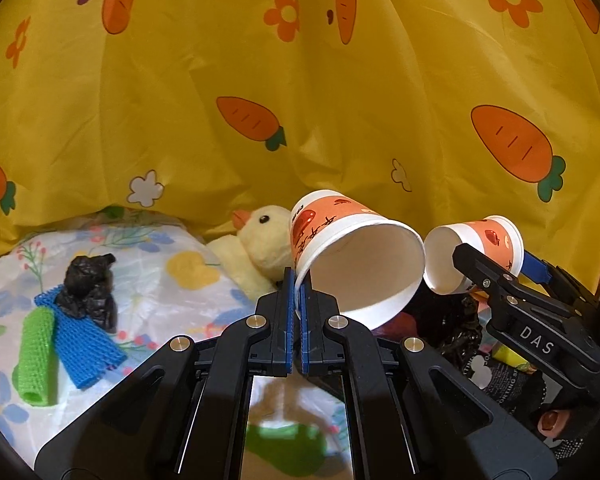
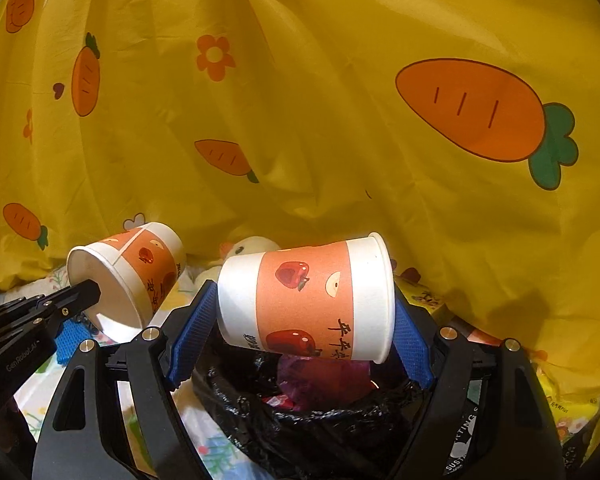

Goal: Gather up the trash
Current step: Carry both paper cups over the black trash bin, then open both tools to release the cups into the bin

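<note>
Right wrist view: paper cup [image 2: 306, 300] sideways across wide right gripper [image 2: 300, 320], over bin bag [image 2: 300, 412] at 6 o'clock; left gripper [image 1: 298, 300] pinching 2nd cup [image 1: 356, 264] by rim — light, crushable, grip gently.

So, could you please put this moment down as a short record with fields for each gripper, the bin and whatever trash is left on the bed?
left gripper: shut on the rim wall of the left paper cup, cup tilted
right gripper: clamped across the right paper cup, cup on its side
bin: black trash bag directly below the right cup, already holding trash
left on the floral sheet: black crumpled bag, blue foam net, green foam net
bystander: plush duck
</note>
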A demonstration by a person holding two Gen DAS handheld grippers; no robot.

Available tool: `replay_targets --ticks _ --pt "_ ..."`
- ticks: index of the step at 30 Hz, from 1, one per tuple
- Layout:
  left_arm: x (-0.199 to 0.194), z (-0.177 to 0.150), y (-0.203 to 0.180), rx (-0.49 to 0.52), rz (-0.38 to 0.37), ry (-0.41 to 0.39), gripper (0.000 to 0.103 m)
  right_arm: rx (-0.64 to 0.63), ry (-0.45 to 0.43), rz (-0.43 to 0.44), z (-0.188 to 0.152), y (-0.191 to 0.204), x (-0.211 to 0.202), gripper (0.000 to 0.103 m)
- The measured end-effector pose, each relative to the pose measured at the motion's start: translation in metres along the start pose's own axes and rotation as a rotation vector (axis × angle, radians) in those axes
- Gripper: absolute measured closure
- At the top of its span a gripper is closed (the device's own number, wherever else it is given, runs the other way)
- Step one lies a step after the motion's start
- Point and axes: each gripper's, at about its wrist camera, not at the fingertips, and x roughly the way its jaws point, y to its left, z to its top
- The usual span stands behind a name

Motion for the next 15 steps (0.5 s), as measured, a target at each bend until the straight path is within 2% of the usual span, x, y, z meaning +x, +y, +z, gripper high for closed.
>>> replay_targets --ticks 10,15 --pt "0.057 -0.002 -0.026 0.003 -0.094 0.077 0.101 0.042 -0.006 -0.059 0.008 -0.022 0.017 0.025" --pt "0.075 -0.006 -0.035 0.023 -0.117 0.113 0.101 0.059 0.000 -0.074 0.010 -0.027 0.023 0.025"
